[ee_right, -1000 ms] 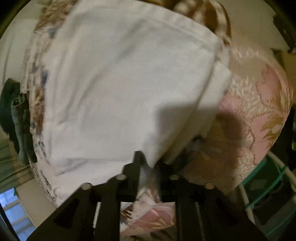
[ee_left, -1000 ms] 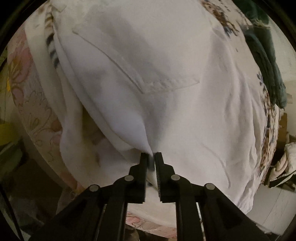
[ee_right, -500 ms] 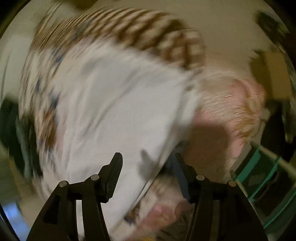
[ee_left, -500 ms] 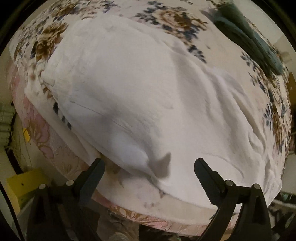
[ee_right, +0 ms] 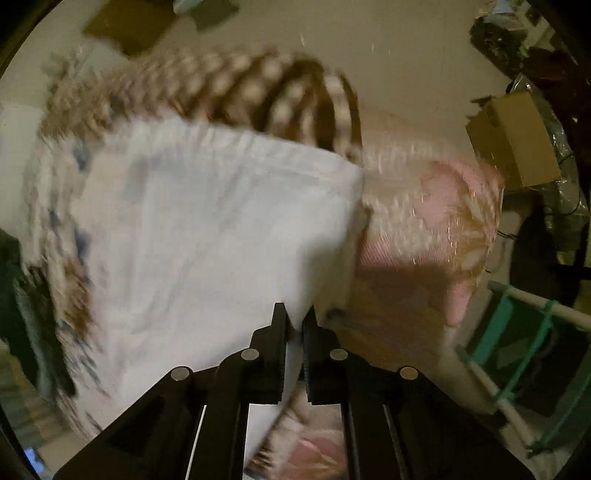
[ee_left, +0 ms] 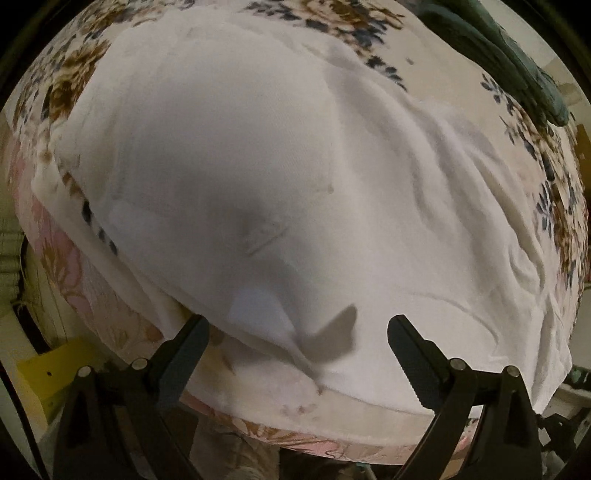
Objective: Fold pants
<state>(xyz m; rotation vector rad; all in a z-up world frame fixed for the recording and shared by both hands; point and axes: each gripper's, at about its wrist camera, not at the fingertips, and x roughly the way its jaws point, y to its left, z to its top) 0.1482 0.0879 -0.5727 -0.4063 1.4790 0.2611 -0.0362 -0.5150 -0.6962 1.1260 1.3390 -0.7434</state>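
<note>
White pants (ee_left: 277, 166) lie spread over a floral bed sheet (ee_left: 351, 18), with a small fold of cloth sticking up near their front edge. Above that edge my left gripper (ee_left: 297, 321) points straight down, its jaws wide open and nothing between them. The right wrist view is blurred and shows the pants (ee_right: 203, 229) from the other end. There my right gripper (ee_right: 294, 310) is closing to a narrow slit, with the pants' near corner pinched between its pads.
A dark green garment (ee_left: 517, 62) lies at the bed's far right. A pink patterned mattress side (ee_right: 424, 221) and a brown striped cloth (ee_right: 258, 92) border the pants. Beside the bed are a cardboard box (ee_right: 513, 136), a green and white rack (ee_right: 517, 332) and a yellow object (ee_left: 48, 373).
My left gripper let go of the pants' edge, opened wide and drew back. My right gripper opened, then closed again on the pants' corner, lifting slightly.
</note>
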